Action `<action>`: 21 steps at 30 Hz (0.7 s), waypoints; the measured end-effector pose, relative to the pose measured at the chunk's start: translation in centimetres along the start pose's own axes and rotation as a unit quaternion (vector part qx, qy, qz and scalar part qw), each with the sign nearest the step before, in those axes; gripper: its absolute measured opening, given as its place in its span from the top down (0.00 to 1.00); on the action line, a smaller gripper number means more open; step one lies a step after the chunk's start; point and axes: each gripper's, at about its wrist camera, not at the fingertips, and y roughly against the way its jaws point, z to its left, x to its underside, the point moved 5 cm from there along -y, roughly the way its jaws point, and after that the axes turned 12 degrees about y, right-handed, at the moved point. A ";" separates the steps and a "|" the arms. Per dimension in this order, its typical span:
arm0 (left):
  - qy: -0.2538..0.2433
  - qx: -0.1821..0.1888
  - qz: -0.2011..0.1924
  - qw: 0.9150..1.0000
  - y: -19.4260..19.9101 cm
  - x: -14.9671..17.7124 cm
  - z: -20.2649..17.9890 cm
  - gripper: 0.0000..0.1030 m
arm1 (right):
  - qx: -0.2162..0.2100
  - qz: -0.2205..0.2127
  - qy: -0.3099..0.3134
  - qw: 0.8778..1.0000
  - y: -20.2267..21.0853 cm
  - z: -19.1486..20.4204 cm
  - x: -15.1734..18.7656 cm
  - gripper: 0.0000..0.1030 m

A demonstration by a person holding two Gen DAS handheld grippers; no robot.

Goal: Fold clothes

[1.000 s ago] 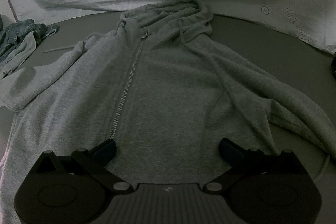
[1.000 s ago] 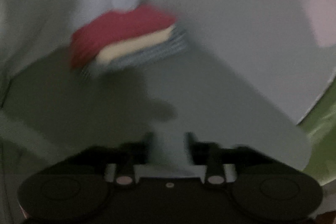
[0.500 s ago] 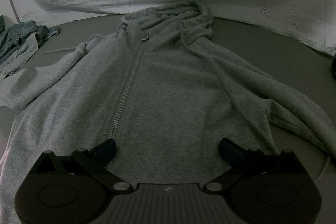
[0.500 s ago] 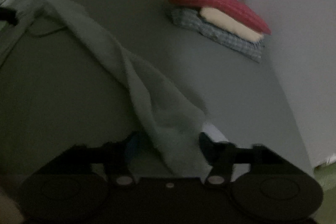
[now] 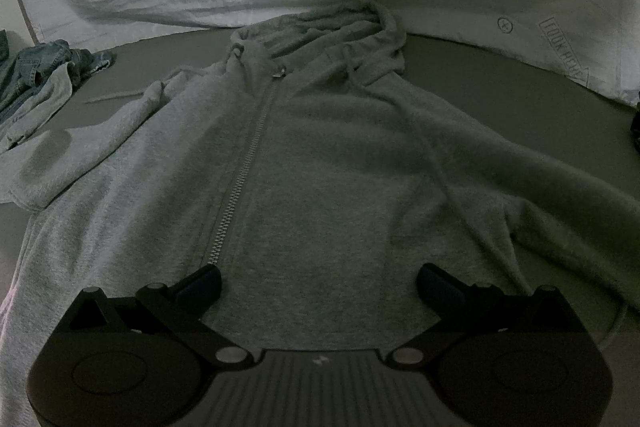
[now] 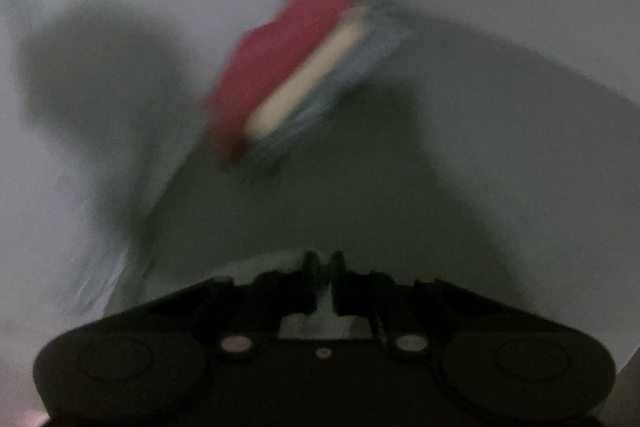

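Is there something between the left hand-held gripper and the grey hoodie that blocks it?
Nothing visible does. The left hand-held gripper hangs open directly over the hem of the grey hoodie, near the zipper, with only bare fabric ahead.

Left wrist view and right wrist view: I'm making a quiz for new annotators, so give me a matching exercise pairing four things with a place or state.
Things:
1. grey zip-up hoodie
2. crumpled blue denim garment
3. left tool
4. red folded cloth

Places or states:
A. top of a folded stack
B. fingers wide apart above the hem
C. spread flat, zipper closed
D. bunched at the far left edge

Pairs: 1-C, 2-D, 3-B, 4-A
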 end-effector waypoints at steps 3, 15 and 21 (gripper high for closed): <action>-0.001 0.000 0.005 1.000 -0.1 -0.2 0.1 0.00 | 0.140 -0.036 0.014 0.989 -0.9 -2.7 -2.3 0.86; 0.009 -0.008 -0.001 1.000 0.1 0.0 0.2 0.00 | 0.150 -0.017 0.005 0.989 -1.4 -1.3 6.3 0.36; 0.014 -0.013 -0.001 1.000 0.1 -0.1 0.1 0.00 | 0.199 -0.029 0.097 0.975 -3.1 1.6 7.0 0.95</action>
